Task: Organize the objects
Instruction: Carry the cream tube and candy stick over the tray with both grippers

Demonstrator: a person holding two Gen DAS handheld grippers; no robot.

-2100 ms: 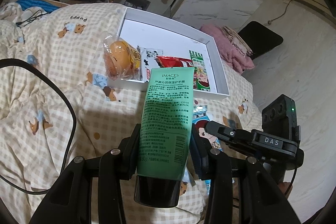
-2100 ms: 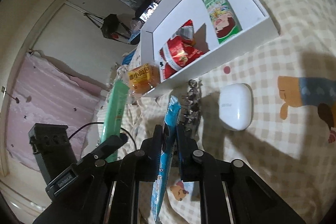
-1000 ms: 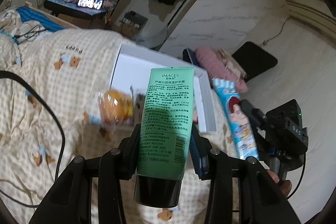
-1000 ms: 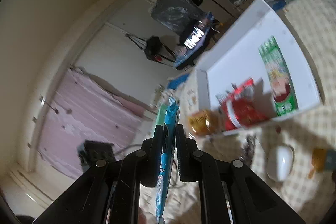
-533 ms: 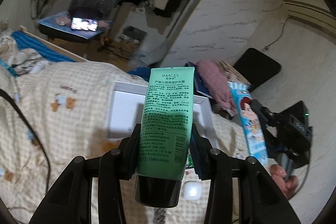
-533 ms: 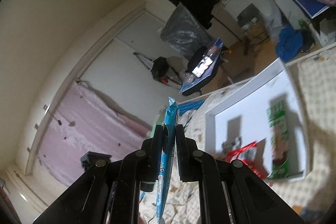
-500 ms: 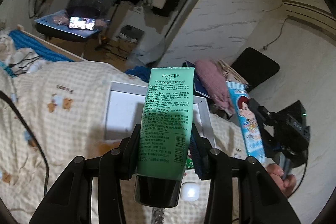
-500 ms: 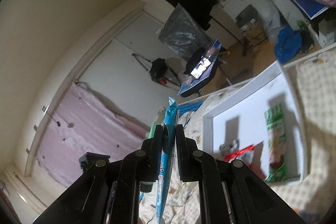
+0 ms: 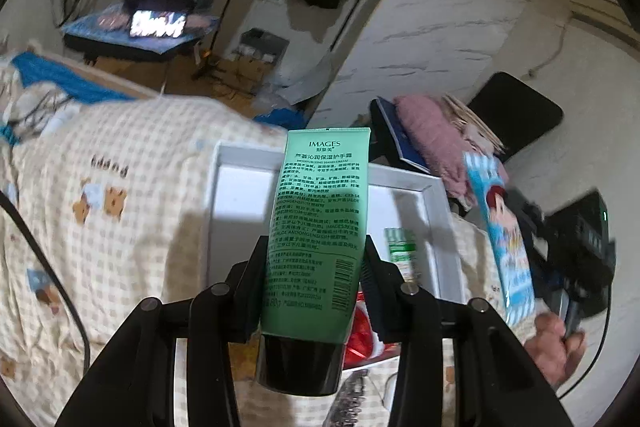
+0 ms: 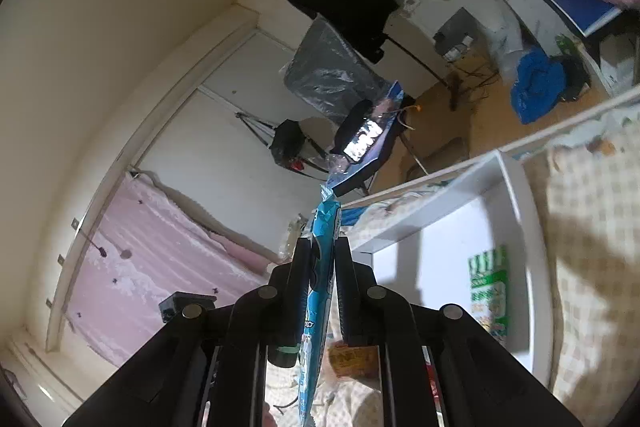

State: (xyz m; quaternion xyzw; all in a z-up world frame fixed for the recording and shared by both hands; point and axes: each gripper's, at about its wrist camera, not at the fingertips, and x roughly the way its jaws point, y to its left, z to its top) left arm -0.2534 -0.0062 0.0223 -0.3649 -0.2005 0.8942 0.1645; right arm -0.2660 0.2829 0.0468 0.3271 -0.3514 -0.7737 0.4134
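My left gripper is shut on a green hand-cream tube with a black cap, held upright above the bed over the white tray. My right gripper is shut on a blue snack packet, held edge-on; the packet also shows in the left wrist view. The white tray holds a green packet and a red packet, half hidden behind the tube.
The checked bear-print bedspread covers the bed. A black cable lies on its left. A hair clip lies near the tray's front edge. An orange packet sits by the tray. Pink cloth lies beyond.
Both grippers have lifted off the bed with their loads and moved forward over the tray; the views now tilt up toward the room.
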